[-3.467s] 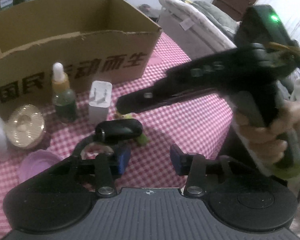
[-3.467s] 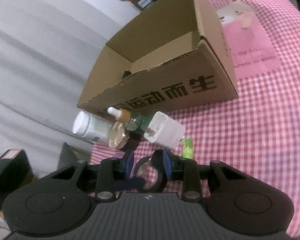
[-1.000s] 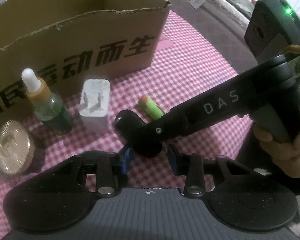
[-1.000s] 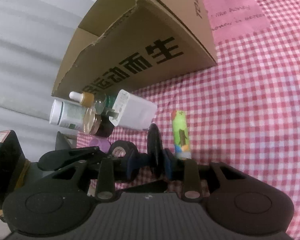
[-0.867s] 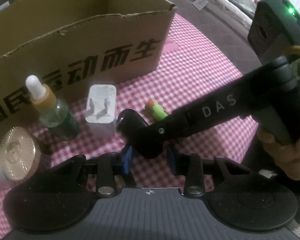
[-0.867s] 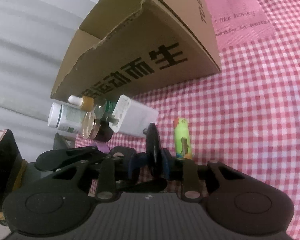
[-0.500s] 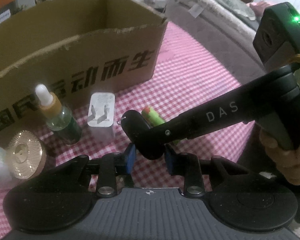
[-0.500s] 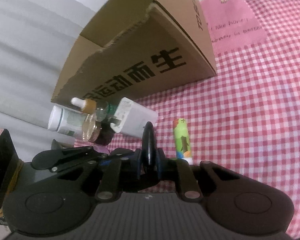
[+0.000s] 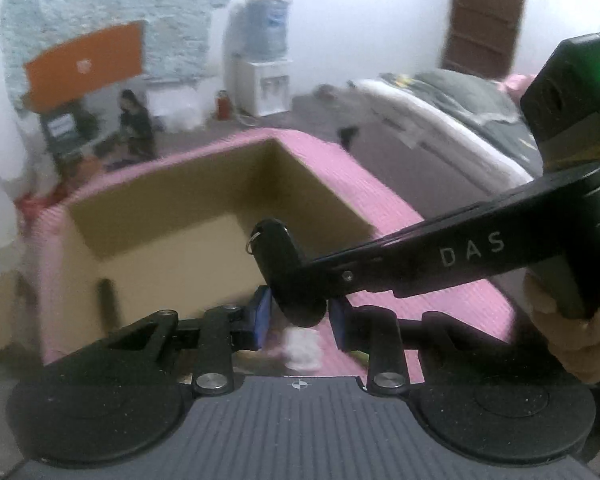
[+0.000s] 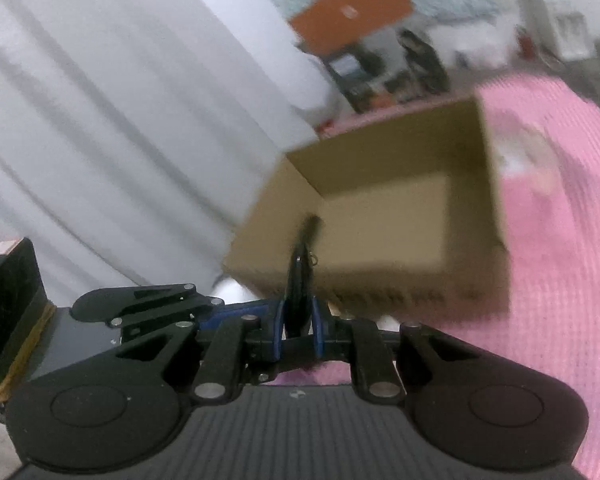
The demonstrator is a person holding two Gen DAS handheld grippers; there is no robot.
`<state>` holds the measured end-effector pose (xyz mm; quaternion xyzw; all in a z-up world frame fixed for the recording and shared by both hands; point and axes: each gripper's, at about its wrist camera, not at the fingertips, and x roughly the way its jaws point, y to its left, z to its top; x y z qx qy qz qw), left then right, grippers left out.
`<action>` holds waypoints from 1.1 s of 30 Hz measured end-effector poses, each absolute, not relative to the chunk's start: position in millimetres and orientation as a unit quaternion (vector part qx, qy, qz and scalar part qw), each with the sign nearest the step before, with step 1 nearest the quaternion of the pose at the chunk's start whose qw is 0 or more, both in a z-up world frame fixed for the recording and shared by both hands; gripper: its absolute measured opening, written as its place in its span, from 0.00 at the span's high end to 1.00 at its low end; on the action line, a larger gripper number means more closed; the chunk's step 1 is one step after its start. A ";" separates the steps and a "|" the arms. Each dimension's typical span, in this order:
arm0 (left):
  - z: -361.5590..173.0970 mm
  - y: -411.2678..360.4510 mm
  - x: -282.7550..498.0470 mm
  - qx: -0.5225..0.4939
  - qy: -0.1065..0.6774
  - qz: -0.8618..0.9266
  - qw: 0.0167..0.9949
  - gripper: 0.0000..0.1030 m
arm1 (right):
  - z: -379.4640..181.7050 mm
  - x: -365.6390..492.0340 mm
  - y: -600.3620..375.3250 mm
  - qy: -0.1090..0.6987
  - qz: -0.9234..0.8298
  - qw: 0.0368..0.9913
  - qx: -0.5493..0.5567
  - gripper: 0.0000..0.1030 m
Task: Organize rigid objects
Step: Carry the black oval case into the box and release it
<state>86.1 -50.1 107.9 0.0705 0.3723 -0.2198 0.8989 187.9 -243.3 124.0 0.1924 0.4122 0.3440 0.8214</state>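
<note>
Jointly, left gripper (image 9: pixel 300 316) and right gripper (image 10: pixel 298 330) clamp black key fob (image 9: pixel 284 268) above cardboard box (image 9: pixel 204 256); next, release inside

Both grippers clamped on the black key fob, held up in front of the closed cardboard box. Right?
Not quite: the cardboard box is open at the top; the left wrist view looks straight into its bare interior. The rest holds: left gripper and right gripper both grip the black key fob in front of it.
</note>
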 end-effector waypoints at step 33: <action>75.2 27.1 178.5 0.053 0.457 -0.121 0.879 0.61 | 24.3 338.3 -140.2 0.589 0.357 0.671 0.276 0.82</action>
